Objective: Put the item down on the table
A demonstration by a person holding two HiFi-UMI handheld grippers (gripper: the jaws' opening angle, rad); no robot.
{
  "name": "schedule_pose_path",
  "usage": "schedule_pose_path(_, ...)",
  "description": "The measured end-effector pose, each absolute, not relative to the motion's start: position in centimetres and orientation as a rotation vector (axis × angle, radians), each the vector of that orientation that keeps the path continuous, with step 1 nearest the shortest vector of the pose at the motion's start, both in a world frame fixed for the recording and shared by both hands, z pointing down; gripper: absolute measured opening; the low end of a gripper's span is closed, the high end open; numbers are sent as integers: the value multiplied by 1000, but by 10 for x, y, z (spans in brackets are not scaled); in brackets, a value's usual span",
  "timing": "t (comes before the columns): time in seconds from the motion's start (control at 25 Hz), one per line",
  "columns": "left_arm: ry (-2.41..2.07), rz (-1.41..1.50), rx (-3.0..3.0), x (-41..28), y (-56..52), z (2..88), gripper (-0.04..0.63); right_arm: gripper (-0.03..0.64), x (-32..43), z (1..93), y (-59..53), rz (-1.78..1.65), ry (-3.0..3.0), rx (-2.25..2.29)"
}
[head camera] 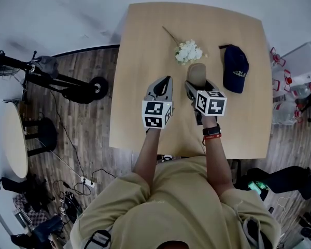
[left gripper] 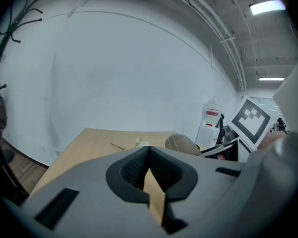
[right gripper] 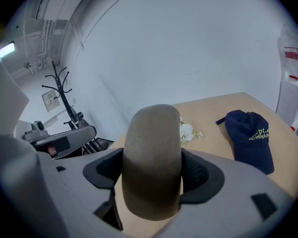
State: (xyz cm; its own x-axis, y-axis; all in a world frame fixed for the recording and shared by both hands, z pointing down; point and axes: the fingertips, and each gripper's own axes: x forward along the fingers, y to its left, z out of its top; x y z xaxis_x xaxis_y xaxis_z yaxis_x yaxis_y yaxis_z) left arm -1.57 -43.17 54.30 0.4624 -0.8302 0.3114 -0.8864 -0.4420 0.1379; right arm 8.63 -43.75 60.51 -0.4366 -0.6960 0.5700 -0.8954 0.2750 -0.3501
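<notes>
A tan felt hat (right gripper: 151, 162) stands on edge between the jaws of my right gripper (right gripper: 152, 175), which is shut on it. In the head view the hat (head camera: 197, 73) pokes forward from that gripper (head camera: 197, 84), above the middle of the wooden table (head camera: 145, 51). My left gripper (head camera: 165, 84) hovers beside it to the left. Its jaws are pressed together with nothing between them, and its tips (left gripper: 149, 155) point toward the table's far end. From the left gripper view the hat (left gripper: 183, 144) shows at the right.
A bunch of white flowers (head camera: 188, 51) lies just beyond the hat. A navy cap (head camera: 235, 67) rests at the right side of the table, also the cap (right gripper: 251, 139) in the right gripper view. A scooter (head camera: 57, 79) and a round stool (head camera: 41, 135) stand on the floor to the left.
</notes>
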Motion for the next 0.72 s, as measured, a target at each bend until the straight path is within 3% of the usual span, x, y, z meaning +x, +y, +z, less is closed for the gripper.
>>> schedule_pose_path(0.72, -1466, 304, 2354, -14, -442, 579, 23, 364, 85, 679, -440, 1080, -2105, 1352)
